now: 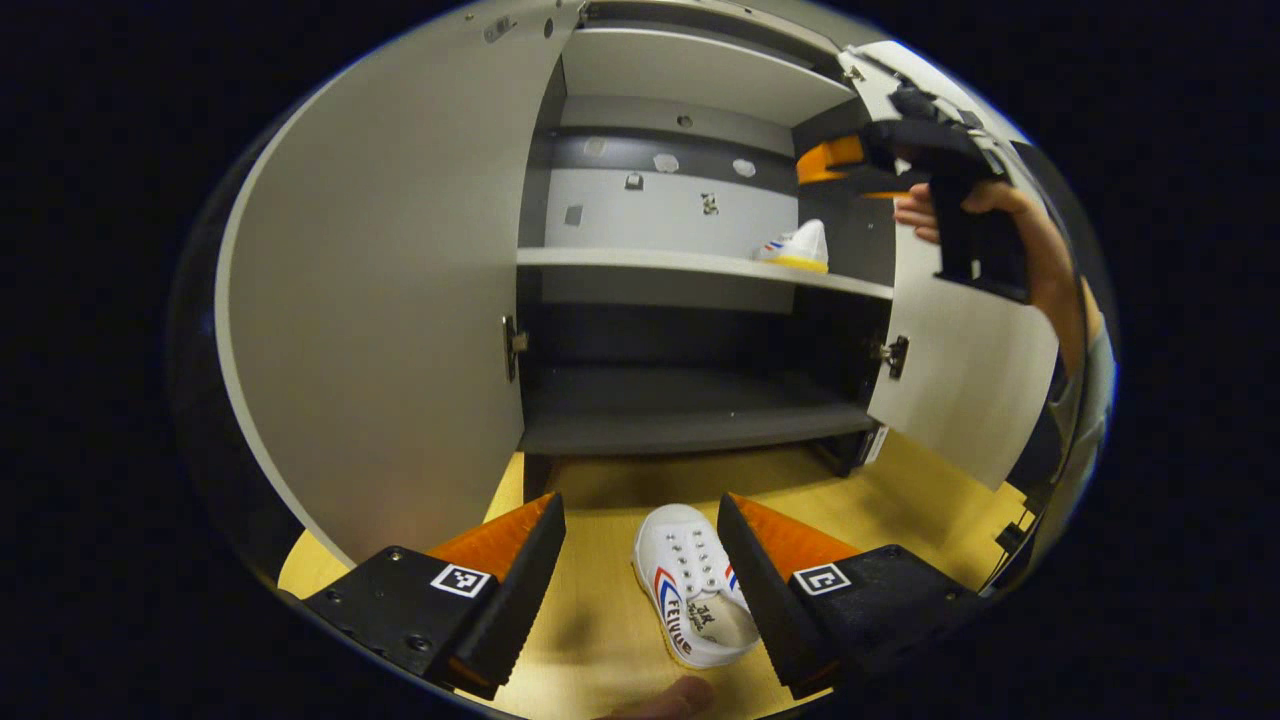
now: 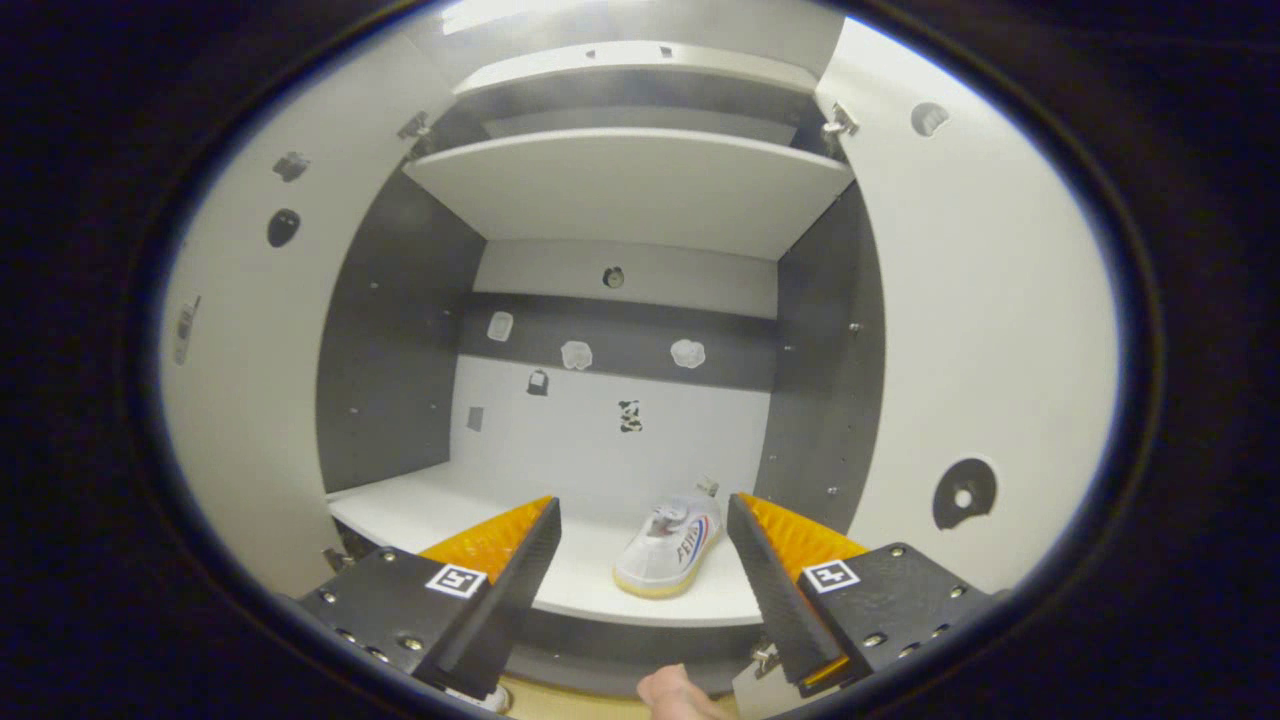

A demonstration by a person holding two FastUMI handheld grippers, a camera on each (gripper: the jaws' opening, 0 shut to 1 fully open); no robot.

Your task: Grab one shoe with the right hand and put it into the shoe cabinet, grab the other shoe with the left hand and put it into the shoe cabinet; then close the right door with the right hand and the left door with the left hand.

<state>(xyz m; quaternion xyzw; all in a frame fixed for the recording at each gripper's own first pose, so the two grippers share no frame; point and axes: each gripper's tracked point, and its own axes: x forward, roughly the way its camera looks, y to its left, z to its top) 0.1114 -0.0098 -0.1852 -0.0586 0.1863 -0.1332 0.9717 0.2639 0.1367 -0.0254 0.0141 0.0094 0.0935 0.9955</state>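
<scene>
Our left hand-held gripper (image 1: 640,590) stands wide, its two orange-and-black fingers spread with nothing between the pads, and it hangs just above the shoe on the floor (image 1: 695,597), which lies in the gap between them but untouched by either. Our right hand-held gripper (image 2: 643,590) is just as wide and holds nothing; in the left gripper view we see it raised at the cabinet's right side, gripped in a hand (image 1: 965,205).

We judge this shoe a light, soft thing: a canvas upper that will give under the pads, with a firmer rubber sole beneath. It should not be slippery or fragile, yet a pinch across the open collar alone would likely fold the cloth. We would rather close across the sides at mid-length, low enough that the pads bear on the sole's edge as well as the canvas, so that it hangs level when lifted.

In looks it is a low white sneaker with rows of eyelets, red and blue stripes on its side, dark lettering inside, and a pale yellowish sole. Its toe points toward the shoe cabinet (image 1: 700,330), its heel toward us, on the light wooden floor (image 1: 590,640).

The other shoe (image 2: 668,547), its match, already sits on the white middle shelf (image 2: 440,510), near the right wall. Both the left door (image 1: 380,300) and the right door (image 1: 960,370) stand open, and the dark lower shelf (image 1: 690,410) lies just beyond the floor shoe.
</scene>
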